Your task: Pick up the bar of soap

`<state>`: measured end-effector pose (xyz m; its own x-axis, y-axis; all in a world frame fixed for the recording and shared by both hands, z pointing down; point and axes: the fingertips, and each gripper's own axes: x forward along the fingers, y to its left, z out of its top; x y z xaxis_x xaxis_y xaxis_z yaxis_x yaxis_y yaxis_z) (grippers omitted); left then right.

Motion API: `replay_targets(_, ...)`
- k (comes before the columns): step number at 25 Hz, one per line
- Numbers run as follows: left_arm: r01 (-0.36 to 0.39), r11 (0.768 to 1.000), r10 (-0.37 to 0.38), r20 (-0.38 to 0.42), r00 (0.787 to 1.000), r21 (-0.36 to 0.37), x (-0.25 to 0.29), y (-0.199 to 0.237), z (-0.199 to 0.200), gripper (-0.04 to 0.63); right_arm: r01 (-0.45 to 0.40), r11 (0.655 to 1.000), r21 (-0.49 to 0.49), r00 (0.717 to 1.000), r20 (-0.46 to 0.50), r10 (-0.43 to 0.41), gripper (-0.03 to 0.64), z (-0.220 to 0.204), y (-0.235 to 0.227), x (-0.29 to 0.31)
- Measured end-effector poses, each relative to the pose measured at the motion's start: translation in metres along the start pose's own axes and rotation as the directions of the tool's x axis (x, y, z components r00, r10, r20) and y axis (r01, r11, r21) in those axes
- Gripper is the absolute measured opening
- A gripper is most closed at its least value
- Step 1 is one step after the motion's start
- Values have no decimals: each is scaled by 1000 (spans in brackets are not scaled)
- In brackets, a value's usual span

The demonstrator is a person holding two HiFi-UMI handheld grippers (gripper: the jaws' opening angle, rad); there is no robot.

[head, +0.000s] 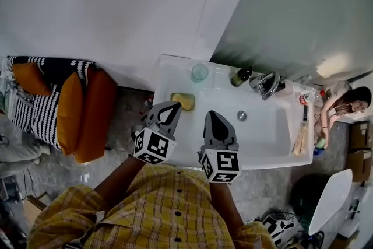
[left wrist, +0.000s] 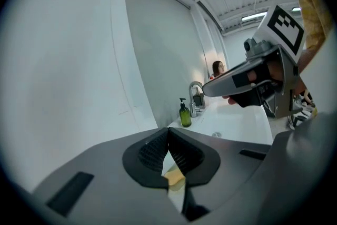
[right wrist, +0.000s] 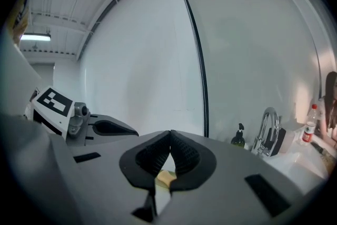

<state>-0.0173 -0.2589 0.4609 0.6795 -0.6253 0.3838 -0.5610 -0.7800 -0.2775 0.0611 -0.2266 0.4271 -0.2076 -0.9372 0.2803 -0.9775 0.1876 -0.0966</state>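
The bar of soap is a yellow block lying on the left ledge of the white sink. My left gripper hangs just in front of the soap, shut and holding nothing. My right gripper is beside it over the basin's front part, also shut and empty. In the left gripper view the soap shows through the gap under the closed left gripper, with the right gripper off to the right. The right gripper view shows the soap below the closed right gripper.
A glass cup, a green pump bottle and a chrome faucet stand along the sink's back ledge. A brush lies at the right end. Orange cushions sit to the left; a person is at the far right.
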Motion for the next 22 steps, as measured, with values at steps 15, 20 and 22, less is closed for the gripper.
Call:
replay_targets(15,601,609,-313,-539,782,518,100,-41,-110,12,-30,999,28,999,-39,31,17,-14,-28,11)
replay_targets(20,705,502,-324,-646,691,501,117,-45,-144,118,-29,999,31,999,-38,31,17,-12,-31,14)
replay_targets(22,736,468,-323,-681,657,489,124,-45,-158,147,-28,999,33,999,-42,29,17,-14,-32,13)
